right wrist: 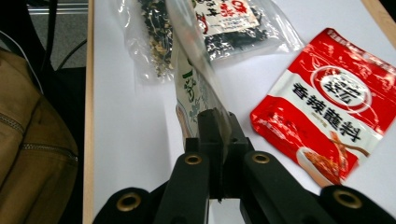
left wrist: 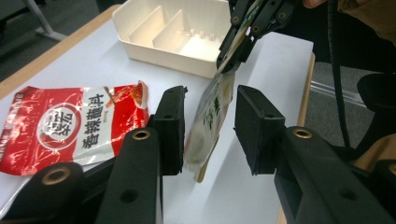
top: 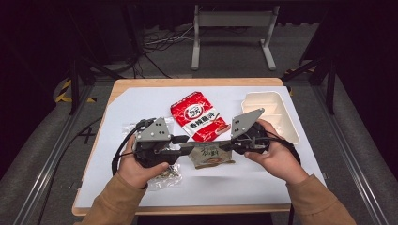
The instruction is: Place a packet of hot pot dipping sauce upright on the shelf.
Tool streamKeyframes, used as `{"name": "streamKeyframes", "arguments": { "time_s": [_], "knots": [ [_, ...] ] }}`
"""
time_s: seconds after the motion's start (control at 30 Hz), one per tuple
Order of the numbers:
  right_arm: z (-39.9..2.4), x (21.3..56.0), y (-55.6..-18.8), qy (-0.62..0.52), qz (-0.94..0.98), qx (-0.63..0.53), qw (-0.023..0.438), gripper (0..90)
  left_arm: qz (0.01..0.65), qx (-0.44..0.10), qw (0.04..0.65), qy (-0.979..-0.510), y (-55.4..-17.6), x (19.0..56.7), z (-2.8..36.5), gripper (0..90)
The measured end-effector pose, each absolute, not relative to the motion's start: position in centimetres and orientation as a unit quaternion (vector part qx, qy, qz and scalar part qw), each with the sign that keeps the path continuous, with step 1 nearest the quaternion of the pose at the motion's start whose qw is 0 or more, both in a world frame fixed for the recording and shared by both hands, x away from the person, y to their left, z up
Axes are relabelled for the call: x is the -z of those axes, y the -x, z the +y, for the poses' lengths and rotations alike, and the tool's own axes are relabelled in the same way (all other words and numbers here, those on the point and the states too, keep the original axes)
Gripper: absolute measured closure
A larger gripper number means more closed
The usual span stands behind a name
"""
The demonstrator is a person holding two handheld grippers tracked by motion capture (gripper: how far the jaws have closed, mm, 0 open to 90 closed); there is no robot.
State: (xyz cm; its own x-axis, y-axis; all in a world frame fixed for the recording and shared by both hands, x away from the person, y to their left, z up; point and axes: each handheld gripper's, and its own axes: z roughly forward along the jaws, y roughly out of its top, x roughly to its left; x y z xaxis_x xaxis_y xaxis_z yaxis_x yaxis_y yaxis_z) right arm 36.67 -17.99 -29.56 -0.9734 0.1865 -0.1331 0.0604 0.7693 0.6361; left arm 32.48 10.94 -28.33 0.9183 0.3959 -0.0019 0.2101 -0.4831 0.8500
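A person holds 2 claws over the near half of the desk (top: 141, 96), which is white on top with a wooden rim. The right claw (right wrist: 218, 123) is clamped shut on one edge of a small sachet (top: 210, 156) printed in green and brown, holding it up off the surface. In the left gripper view that sachet (left wrist: 209, 122) hangs between the 2 jaws of the left claw (left wrist: 208, 133), which stand apart on either side of it, so this claw is open; the left-hand jaw looks close to the packet's face, though whether it touches cannot be told. The right claw (left wrist: 238, 46) shows above, pinching the packet's top edge.

A red seasoning packet (top: 198, 116) with white label and Chinese lettering lies flat near the middle of the desk, just beyond the sachet. A cream plastic tray (top: 288, 123) with dividers inside sits by the far right edge of the desk. A clear bag of dried vegetables (right wrist: 219, 25), dark and pale flakes inside and a red-and-white label on it, lies toward the near left side, partly under the left hand (top: 138, 168). The right hand (top: 274, 157) grips its tool near the tray. Both sleeves (top: 117, 204) are tan.
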Motion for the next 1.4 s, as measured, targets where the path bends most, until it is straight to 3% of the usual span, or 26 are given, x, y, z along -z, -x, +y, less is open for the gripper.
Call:
{"name": "streamKeyframes", "arguments": {
  "time_s": [0.77,1.4],
  "knots": [
    [-22.7,26.3,-38.5,-0.104,0.923,-0.34,0.147,90.0,0.233,-0.132,0.475,-0.838,-34.3,29.4,14.4,42.5],
    [-25.8,24.6,-40.4,-0.133,0.908,-0.35,0.191,90.0,0.275,-0.139,0.466,-0.829,-36.0,31.0,16.2,37.1]
  ]
}}
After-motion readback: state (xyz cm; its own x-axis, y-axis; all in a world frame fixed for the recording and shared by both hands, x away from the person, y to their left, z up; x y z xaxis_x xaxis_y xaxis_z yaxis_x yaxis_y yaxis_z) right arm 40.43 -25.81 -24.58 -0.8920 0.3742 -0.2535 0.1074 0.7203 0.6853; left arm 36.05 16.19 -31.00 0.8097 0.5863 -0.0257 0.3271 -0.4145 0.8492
